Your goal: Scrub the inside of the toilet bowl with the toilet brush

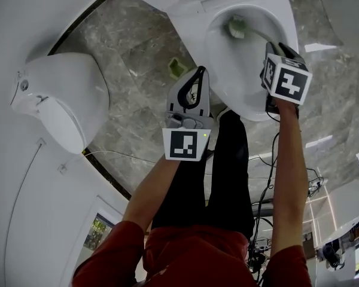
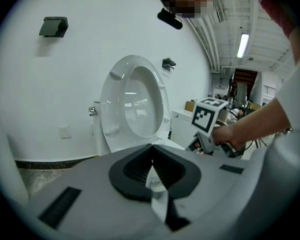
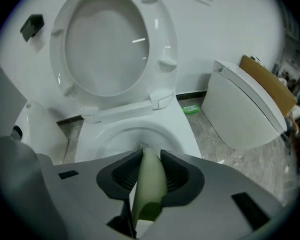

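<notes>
The white toilet bowl [image 1: 251,70] stands open at the upper right, its seat and lid [image 3: 110,44] raised against the wall. The toilet brush has a pale green handle [image 3: 150,181], and its green and white head [image 1: 236,27] is down inside the bowl. My right gripper [image 1: 274,48] hangs over the bowl's rim, pointing steeply down, shut on the handle [image 3: 151,154]. My left gripper [image 1: 198,72] is held over the floor left of the bowl. Its jaws are shut with nothing in them [image 2: 151,149]. It faces the toilet and my right gripper [image 2: 210,129].
A second white toilet with a closed lid [image 1: 66,100] stands against the wall at the left. A small green object [image 1: 178,67] lies on the grey marble floor between the two. The person's dark legs [image 1: 227,178] stand just in front of the bowl. Cables [image 1: 299,184] lie at the right.
</notes>
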Demonstrator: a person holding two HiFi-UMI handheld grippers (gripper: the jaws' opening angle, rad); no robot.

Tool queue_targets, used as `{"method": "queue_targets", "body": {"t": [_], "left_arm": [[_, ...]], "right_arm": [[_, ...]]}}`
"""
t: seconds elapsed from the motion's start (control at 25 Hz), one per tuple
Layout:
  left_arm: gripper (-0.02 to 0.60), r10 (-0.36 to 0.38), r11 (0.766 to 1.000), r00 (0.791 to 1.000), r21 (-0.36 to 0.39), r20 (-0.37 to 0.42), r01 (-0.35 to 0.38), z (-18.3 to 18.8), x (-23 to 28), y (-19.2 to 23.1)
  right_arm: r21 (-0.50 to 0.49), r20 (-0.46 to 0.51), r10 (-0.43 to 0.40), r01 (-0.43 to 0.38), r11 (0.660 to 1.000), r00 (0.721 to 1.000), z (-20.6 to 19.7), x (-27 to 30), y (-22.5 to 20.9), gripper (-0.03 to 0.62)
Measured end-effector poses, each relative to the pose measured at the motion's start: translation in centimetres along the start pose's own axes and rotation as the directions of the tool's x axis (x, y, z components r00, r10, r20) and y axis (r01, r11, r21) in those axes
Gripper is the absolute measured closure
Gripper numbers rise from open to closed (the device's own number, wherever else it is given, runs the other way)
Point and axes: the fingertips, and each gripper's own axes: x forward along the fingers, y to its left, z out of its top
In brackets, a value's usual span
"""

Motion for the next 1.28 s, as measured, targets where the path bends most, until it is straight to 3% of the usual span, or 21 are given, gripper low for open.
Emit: {"method": "queue_targets", "body": {"t": [0.2,0.32,0.4,0.52,0.76,0.92,1.08,1.24,1.28], "left_arm": [[0.581,0.002,1.0,1.0,0.007,0.0,-0.002,0.0,-0.1,0.2],[0.581,0.015,1.0,1.0,-0.003,0.009,-0.015,0.1,-0.2,0.7],[0.581,0.024,1.0,1.0,-0.01,0.015,-0.024,0.2,-0.4,0.9],[0.581,0.028,1.0,0.999,-0.014,0.016,-0.027,0.3,-0.7,1.0],[0.581,0.037,0.999,0.999,-0.033,0.015,-0.037,-0.2,-1.0,1.2],[0.581,0.054,0.998,0.999,-0.042,0.01,-0.053,-0.5,-1.3,1.8],[0.581,0.085,0.995,0.996,-0.051,0.02,-0.083,-0.3,-1.7,2.9],[0.581,0.091,0.995,0.996,-0.038,0.025,-0.09,-0.1,-1.6,3.4],[0.581,0.09,0.995,0.996,-0.039,0.023,-0.089,-0.1,-1.6,3.5]], "right_arm": [[-0.225,-0.031,-0.013,0.006,0.974,0.999,0.1,3.2,1.8,0.485],[-0.317,0.046,0.011,0.004,0.948,0.999,1.2,0.2,2.9,0.485],[-0.417,0.113,0.035,0.015,0.909,0.993,2.1,-2.1,4.2,0.485],[-0.59,0.148,0.055,0.043,0.806,0.987,2.9,-2.4,6.0,0.485],[-0.822,0.058,0.034,0.028,0.568,0.998,1.0,3.1,8.5,0.485],[-0.909,0.116,0.089,0.07,0.411,0.989,0.9,0.2,10.3,0.485],[-0.969,0.161,0.155,0.126,0.213,0.975,0.5,-3.1,12.3,0.487],[-0.993,0.109,0.129,0.102,0.063,0.986,-1.3,0.2,12.9,0.485],[-0.995,0.095,0.121,0.094,0.012,0.988,-2.0,1.2,12.8,0.485]]}}
